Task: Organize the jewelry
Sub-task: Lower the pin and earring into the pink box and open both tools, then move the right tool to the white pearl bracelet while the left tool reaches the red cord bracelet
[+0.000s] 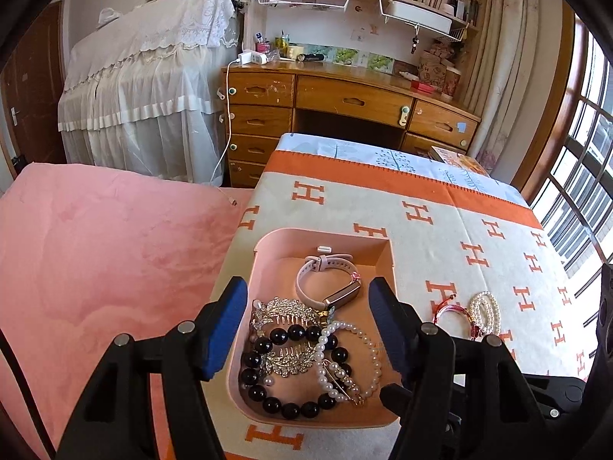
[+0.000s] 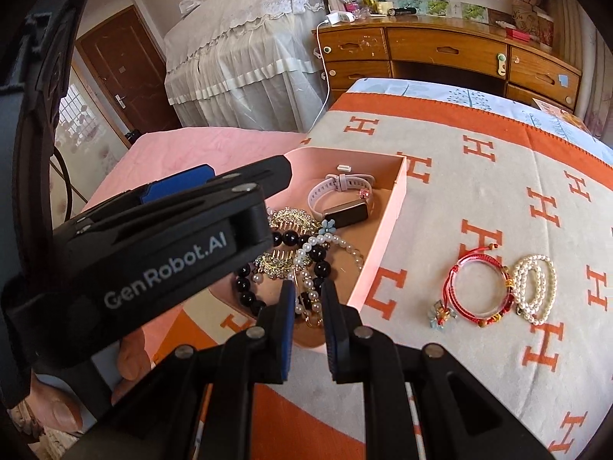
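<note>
A pink tray [image 1: 384, 247] [image 2: 394, 199] sits on the H-patterned cloth and holds a pink smartwatch [image 1: 325, 278] [image 2: 345, 203], two rhinestone hair combs [image 1: 287, 312], a black bead bracelet [image 1: 268, 395] [image 2: 245, 291] and a pearl bracelet [image 1: 367, 341]. A red cord bracelet [image 1: 452, 312] [image 2: 475, 287] and a pearl strand [image 1: 486, 312] [image 2: 534, 287] lie on the cloth right of the tray. My left gripper [image 1: 306, 329] is open, its fingers straddling the tray. My right gripper [image 2: 308, 299] hangs over the tray's near corner, jaws a narrow gap apart, holding nothing.
The orange and cream cloth [image 1: 479, 230] covers a small table. A pink bed cover [image 1: 95, 249] lies to the left. A wooden desk [image 1: 345, 96] with drawers stands behind, a window [image 1: 586, 134] at right.
</note>
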A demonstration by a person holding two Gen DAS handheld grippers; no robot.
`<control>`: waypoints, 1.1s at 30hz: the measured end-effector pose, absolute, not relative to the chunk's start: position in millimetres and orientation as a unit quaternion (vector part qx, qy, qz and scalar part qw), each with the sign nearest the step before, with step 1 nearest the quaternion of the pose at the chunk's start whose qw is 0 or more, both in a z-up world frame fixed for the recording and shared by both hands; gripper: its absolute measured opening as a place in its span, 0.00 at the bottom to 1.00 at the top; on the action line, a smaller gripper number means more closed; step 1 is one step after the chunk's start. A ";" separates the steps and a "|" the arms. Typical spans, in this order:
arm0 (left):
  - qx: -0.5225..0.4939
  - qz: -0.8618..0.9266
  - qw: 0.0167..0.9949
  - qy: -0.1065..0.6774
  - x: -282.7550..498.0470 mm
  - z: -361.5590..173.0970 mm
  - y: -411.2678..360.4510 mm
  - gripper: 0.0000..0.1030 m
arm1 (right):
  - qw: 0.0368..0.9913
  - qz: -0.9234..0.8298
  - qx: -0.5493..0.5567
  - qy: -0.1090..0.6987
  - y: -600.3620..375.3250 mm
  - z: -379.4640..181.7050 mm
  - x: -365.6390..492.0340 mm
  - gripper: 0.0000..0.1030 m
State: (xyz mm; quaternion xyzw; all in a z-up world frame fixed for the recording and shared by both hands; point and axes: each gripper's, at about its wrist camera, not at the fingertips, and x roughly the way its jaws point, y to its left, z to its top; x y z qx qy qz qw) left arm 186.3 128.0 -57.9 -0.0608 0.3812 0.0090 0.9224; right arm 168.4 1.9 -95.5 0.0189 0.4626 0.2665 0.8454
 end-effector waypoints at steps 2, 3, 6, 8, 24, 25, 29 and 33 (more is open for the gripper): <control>-0.058 0.008 0.924 0.378 183.9 -54.4 125.1 0.62 | 0.847 0.265 0.020 0.461 -1.8 -94.5 167.2 0.14; -0.057 0.008 0.924 0.377 183.1 -52.6 124.2 0.62 | 0.848 0.264 0.019 0.459 -4.3 -94.0 165.9 0.14; -0.055 0.006 0.926 0.372 179.2 -47.8 120.7 0.63 | 0.850 0.261 0.021 0.457 -10.6 -92.5 163.1 0.14; -0.052 0.004 0.927 0.370 176.7 -45.6 118.1 0.63 | 0.851 0.259 0.023 0.456 -14.7 -91.4 161.1 0.14; -0.009 -0.027 0.927 0.375 162.7 -45.1 67.1 0.67 | 0.866 0.227 0.050 0.442 -68.0 -87.5 155.5 0.14; -0.005 -0.030 0.926 0.377 162.3 -47.1 62.0 0.67 | 0.867 0.224 0.054 0.442 -72.5 -87.9 156.3 0.14; 0.005 -0.039 0.923 0.384 160.4 -51.9 42.7 0.67 | 0.868 0.212 0.061 0.445 -89.0 -91.7 160.4 0.14; 0.012 -0.045 0.922 0.384 157.1 -51.7 28.7 0.67 | 0.866 0.206 0.075 0.449 -105.6 -97.0 163.0 0.14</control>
